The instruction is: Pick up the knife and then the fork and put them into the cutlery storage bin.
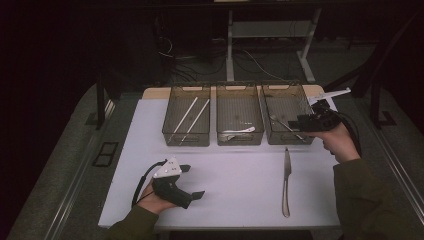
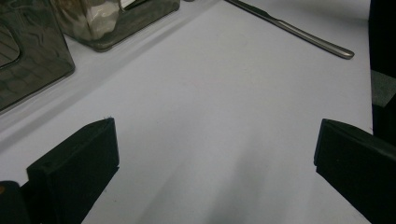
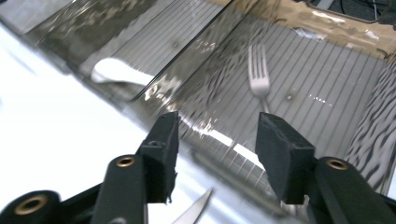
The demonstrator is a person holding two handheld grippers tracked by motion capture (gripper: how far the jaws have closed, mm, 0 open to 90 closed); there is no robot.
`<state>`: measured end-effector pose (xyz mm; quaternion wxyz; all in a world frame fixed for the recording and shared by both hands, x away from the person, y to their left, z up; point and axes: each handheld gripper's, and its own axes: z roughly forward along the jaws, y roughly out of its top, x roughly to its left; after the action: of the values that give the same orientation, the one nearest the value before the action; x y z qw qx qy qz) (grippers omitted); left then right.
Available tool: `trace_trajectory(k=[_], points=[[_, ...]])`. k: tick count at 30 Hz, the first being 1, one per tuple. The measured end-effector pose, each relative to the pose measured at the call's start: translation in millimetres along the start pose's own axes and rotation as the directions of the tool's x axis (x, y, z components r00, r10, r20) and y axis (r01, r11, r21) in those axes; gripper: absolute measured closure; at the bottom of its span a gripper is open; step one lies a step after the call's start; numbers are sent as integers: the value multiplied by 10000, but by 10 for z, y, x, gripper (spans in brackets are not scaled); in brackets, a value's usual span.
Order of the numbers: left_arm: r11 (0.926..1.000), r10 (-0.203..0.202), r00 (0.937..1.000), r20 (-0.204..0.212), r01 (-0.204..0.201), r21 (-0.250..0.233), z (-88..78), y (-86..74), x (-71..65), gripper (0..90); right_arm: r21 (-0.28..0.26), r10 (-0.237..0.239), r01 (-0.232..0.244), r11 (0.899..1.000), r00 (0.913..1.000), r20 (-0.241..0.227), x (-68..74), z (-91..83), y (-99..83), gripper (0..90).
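A metal knife [image 1: 286, 182] lies on the white table [image 1: 235, 170], handle toward the front edge; its tip [image 3: 194, 212] shows below my right gripper's jaws. A fork [image 3: 259, 77] lies in the right-hand smoky bin [image 1: 285, 120]. My right gripper [image 1: 301, 123] hovers at that bin's front right corner, open [image 3: 217, 140], with nothing between its pads. My left gripper [image 1: 194, 181] rests low at the table's front left, wide open [image 2: 215, 154] over bare table, and the knife [image 2: 299, 32] lies far ahead of it.
Three smoky plastic bins stand in a row at the back. The left bin [image 1: 186, 120] holds two white sticks, the middle bin [image 1: 239, 120] a white spoon [image 3: 116, 70]. Table legs and cables stand on the dark floor beyond.
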<state>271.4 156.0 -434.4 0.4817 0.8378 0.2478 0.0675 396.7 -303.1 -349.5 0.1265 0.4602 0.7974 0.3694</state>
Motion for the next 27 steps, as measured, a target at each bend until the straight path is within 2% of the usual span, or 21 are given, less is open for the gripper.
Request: trace_trajectory(k=[5, 8, 13, 17, 20, 27], points=[[10000, -24, 10000, -5, 24, 17, 3, -2, -2, 0, 14, -695, 695, 9976, 9975, 87, 174, -88, -171, 584], [10000, -17, 10000, -12, 17, 26, 2, -1, 0, 0, -160, -851, 850, 9962, 9964, -35, 258, -135, -269, 678], [10000, 39, 10000, -23, -39, 34, -6, 0, -3, 0, -59, -1165, 1165, 9932, 9931, -139, 338, -124, -474, 819], [10000, 38, 10000, -83, -38, 14, -12, 1, -4, 0, 546, -1226, 1226, 9910, 9924, -31, 323, -22, -600, 895], [10000, 48, 10000, -85, -48, 36, -6, 2, -7, 0, 1000, -1224, 1198, 9877, 9923, 203, 294, 109, -650, 897], [10000, 43, 10000, -58, -43, 82, 5, -1, -6, 0, 1539, -1066, 953, 9835, 9921, 667, 213, 428, -690, 898]])
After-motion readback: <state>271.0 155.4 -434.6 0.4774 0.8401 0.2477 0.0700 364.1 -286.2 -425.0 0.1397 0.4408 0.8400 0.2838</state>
